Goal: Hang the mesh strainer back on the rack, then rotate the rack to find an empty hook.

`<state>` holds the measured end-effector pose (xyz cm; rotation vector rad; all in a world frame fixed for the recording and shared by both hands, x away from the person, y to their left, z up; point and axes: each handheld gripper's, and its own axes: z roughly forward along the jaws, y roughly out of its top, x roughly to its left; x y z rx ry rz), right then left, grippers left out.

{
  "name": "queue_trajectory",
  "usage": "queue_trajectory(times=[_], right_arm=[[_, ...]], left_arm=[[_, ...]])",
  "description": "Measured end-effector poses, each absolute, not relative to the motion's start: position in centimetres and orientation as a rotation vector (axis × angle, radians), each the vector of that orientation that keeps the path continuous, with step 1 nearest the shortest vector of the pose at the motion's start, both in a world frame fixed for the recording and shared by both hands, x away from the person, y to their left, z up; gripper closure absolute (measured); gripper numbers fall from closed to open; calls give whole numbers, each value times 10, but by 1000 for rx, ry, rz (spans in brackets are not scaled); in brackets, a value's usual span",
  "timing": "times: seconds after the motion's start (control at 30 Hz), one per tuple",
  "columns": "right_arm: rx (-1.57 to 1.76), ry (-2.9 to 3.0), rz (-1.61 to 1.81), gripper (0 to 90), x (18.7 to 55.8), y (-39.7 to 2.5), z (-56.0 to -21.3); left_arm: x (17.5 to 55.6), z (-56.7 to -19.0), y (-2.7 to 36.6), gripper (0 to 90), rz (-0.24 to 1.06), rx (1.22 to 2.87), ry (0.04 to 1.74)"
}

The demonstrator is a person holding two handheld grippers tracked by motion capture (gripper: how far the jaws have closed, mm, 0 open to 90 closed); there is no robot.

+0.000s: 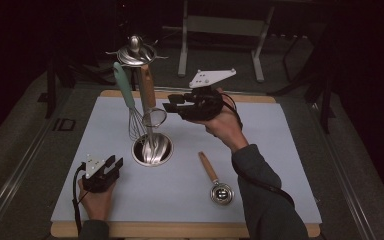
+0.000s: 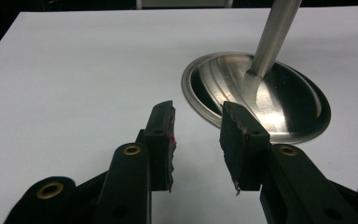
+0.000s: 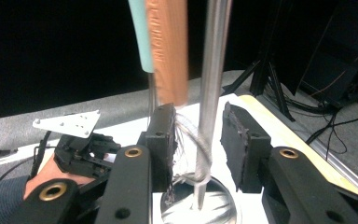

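Two utensils (image 1: 147,87) hang on stand (image 1: 151,150); right gripper (image 1: 172,106) beside them.

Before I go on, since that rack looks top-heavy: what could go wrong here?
1. The right claw stands open around the steel rack pole, beside the hanging wooden-handled strainer and mint-handled whisk; a nudge could swing them or knock them off.
2. The left claw rests open beside the round steel base, not holding it, so the rack may tip.
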<state>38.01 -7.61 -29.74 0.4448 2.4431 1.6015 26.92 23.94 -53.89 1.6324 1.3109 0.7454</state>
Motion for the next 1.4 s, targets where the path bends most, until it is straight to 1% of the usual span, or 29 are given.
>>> queue_trajectory(times=[0.3, 0.43, 0.5, 0.63, 0.67, 0.77, 1.13, 1.4], right_arm=[[503, 2432, 1567, 634, 382, -94, -307], [514, 2430, 1528, 627, 382, -101, -315], [520, 2437, 1495, 626, 382, -105, -320], [543, 2436, 1479, 626, 382, -111, -327], [548, 2437, 1474, 625, 382, -112, -330], [561, 2441, 1446, 621, 381, -116, -340], [614, 2465, 1371, 609, 381, -123, -367], [667, 2479, 1304, 603, 377, -135, -387]], left_arm=[[268, -539, 241, 659, 746, 1627, 1310], [267, -538, 242, 682, 741, 1598, 1310], [266, -536, 243, 707, 721, 1579, 1308], [266, -532, 242, 803, 697, 1570, 1279], [266, -528, 241, 836, 698, 1579, 1262], [264, -516, 237, 893, 691, 1577, 1196], [268, -473, 229, 900, 674, 1528, 1072], [271, -434, 227, 900, 713, 1435, 992]])
